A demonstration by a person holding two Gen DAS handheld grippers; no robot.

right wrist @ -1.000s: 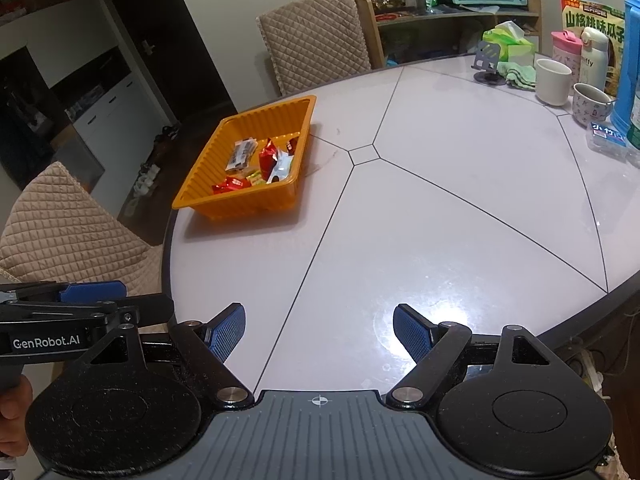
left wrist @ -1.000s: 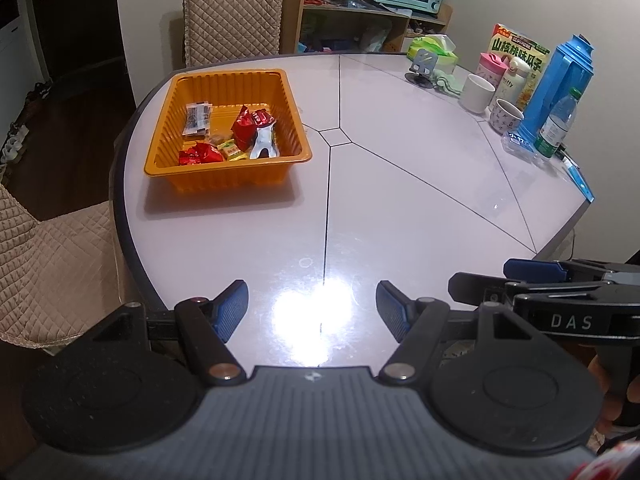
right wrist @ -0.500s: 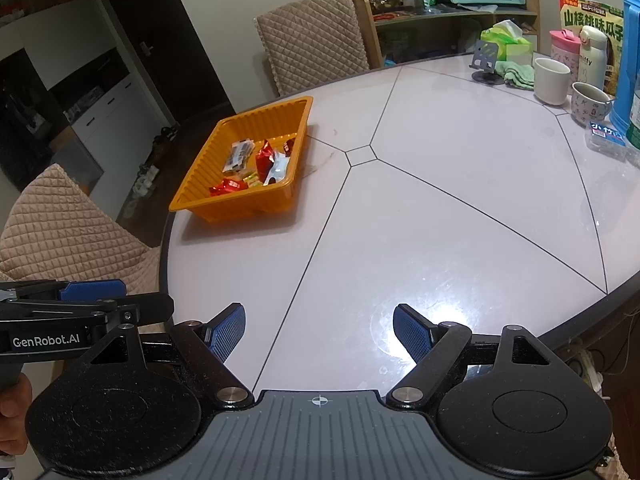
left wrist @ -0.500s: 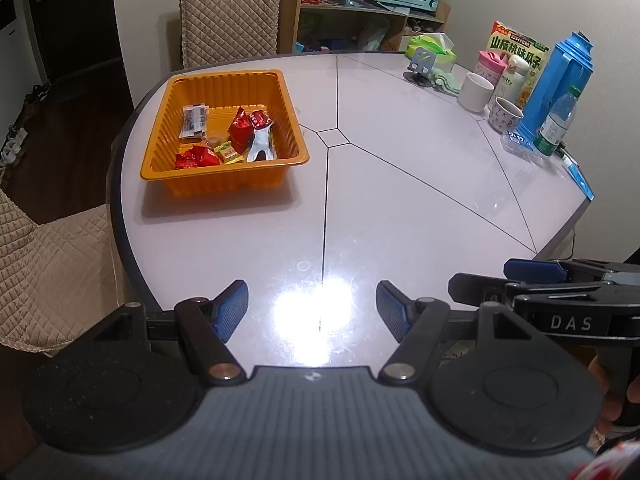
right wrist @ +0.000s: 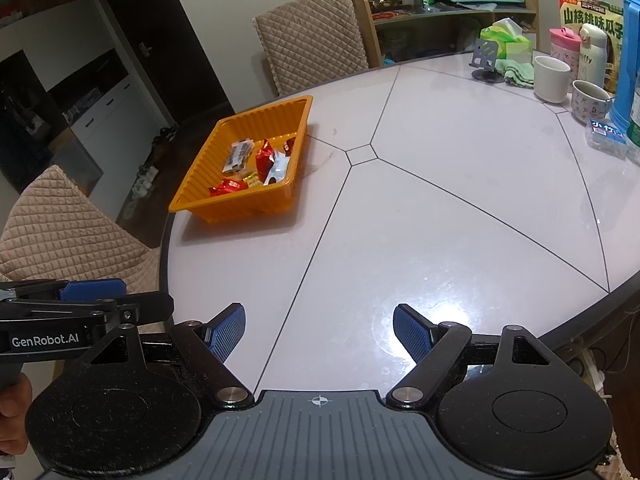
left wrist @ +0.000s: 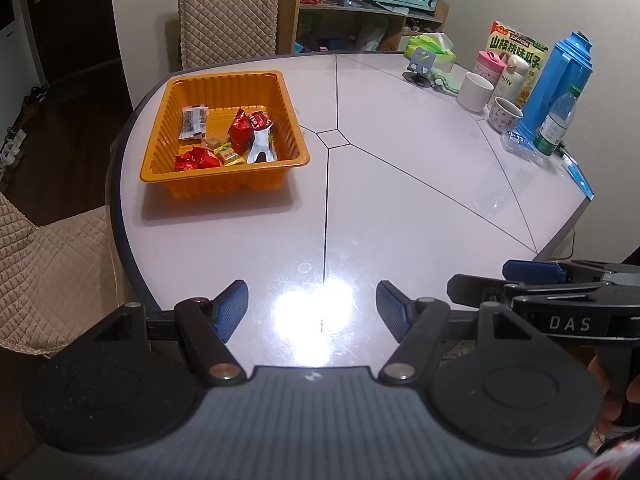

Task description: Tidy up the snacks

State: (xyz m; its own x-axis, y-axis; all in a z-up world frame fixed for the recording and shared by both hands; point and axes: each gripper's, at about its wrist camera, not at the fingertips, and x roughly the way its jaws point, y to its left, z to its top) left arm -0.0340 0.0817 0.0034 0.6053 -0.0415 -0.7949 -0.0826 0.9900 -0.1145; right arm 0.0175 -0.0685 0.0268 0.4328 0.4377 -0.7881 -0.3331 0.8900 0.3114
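Note:
An orange tray (left wrist: 172, 92) stands at the far left of the white table; it also shows in the right wrist view (right wrist: 208, 156). Several snack packets lie in it: red packets (left wrist: 240, 130), a dark striped packet (left wrist: 193, 122), a silver one (left wrist: 261, 148) and small yellow ones (left wrist: 229, 155). My left gripper (left wrist: 312, 310) is open and empty above the near table edge. My right gripper (right wrist: 319, 332) is open and empty, also near the table edge, to the right of the left one. Both are far from the tray.
Along the table's (left wrist: 400, 208) right edge stand a blue thermos (left wrist: 556, 80), a water bottle (left wrist: 556, 124), two mugs (left wrist: 474, 90), a seed bag (left wrist: 516, 46) and a phone stand (left wrist: 420, 64). Quilted chairs stand behind (left wrist: 228, 12) and at the left (left wrist: 44, 272).
Both views have pulled back slightly from the table; the tray sits a little farther away and more to the left. Both grippers stay open and empty.

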